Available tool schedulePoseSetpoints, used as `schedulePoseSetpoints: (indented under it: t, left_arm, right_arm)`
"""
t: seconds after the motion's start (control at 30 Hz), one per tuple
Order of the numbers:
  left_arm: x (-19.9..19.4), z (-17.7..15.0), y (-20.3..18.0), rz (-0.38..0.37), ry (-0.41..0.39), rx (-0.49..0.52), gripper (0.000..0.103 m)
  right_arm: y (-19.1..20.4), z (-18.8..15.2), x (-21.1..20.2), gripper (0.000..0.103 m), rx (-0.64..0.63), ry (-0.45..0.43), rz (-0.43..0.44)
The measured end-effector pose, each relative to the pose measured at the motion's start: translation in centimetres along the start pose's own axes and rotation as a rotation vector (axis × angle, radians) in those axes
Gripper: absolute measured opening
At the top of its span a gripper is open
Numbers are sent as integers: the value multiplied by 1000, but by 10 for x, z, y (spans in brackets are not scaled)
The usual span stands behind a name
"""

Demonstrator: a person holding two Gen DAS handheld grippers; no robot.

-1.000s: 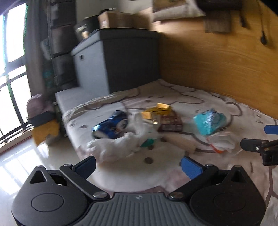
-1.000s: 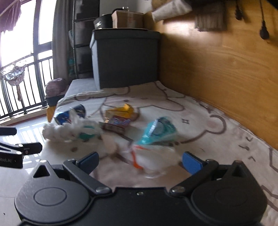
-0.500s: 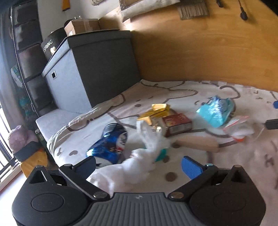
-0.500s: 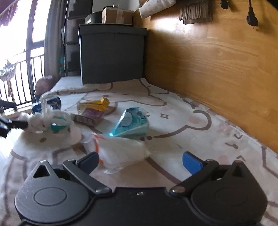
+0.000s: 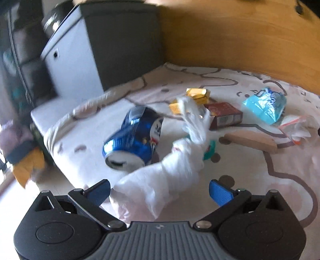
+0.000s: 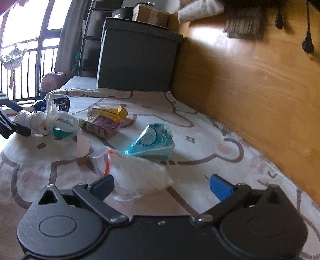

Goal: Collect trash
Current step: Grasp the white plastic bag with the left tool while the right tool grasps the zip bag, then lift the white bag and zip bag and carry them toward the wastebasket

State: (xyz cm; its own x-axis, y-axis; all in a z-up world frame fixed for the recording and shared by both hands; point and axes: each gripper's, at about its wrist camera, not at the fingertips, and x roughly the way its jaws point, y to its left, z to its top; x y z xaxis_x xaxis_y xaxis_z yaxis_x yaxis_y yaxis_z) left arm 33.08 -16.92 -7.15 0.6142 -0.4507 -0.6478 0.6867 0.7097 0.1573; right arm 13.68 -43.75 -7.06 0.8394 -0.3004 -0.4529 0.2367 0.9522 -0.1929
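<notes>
Trash lies on a bear-print bedsheet [image 5: 270, 180]. My left gripper [image 5: 160, 192] is open, its blue pads on either side of a crumpled white plastic bag [image 5: 160, 180]. Just beyond lies a crushed blue can [image 5: 134, 138]. Farther off are a gold box [image 5: 198, 94], a dark red box [image 5: 224, 115], a light blue packet [image 5: 264, 106] and a wooden stick [image 5: 252, 140]. My right gripper [image 6: 162, 186] is open over a clear bag with orange trim [image 6: 136, 172]; the light blue packet [image 6: 152, 140] lies behind it. The left gripper's fingers [image 6: 20, 130] touch the white bag [image 6: 40, 120] at the far left.
A grey storage box [image 5: 96, 50] stands at the bed's far end, with a cardboard box [image 6: 150, 14] on top. A wooden wall panel [image 6: 250, 80] runs along the right. The bed edge and floor lie to the left, by a balcony railing [image 6: 26, 70].
The left gripper has moved forward and down, so the white bag now sits between its open fingers. The right gripper has moved nearer the clear bag. Nothing has been grasped.
</notes>
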Motion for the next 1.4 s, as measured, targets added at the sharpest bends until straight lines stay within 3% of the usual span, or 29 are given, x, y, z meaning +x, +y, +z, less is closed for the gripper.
schedulePoseSetpoints:
  t: [0.2, 0.37, 0.53, 0.67, 0.77, 0.87, 0.93, 1.13, 1.4]
  left_arm:
    - [-2, -7, 0, -88, 17, -86, 96]
    - [-20, -12, -14, -229, -3, -129, 88]
    - [-42, -21, -40, -382, 0, -152, 85]
    - [-56, -24, -62, -436, 5, -142, 84]
    - [-64, -22, -69, -411, -1, -150, 82]
    - [-65, -13, -70, -314, 37, -128, 70]
    - [-64, -6, -69, -276, 33, -105, 70]
    - [-47, 15, -76, -256, 62, -104, 70]
    - [-20, 17, -93, -218, 125, -146, 58]
  right_arm:
    - [20, 8, 4, 82, -122, 3, 28]
    - [38, 11, 10, 66, -223, 23, 24]
    - [42, 10, 15, 34, -261, 45, 8]
    - [40, 10, 13, 17, -259, 49, 0]
    - [38, 11, 6, 10, -252, 32, -15]
    - [32, 15, -4, 7, -232, 24, -29]
    - [28, 18, -10, 5, -218, 20, -29]
    - [19, 28, -30, 3, -173, 18, 15]
    - [-2, 31, -50, 3, -46, 56, 117]
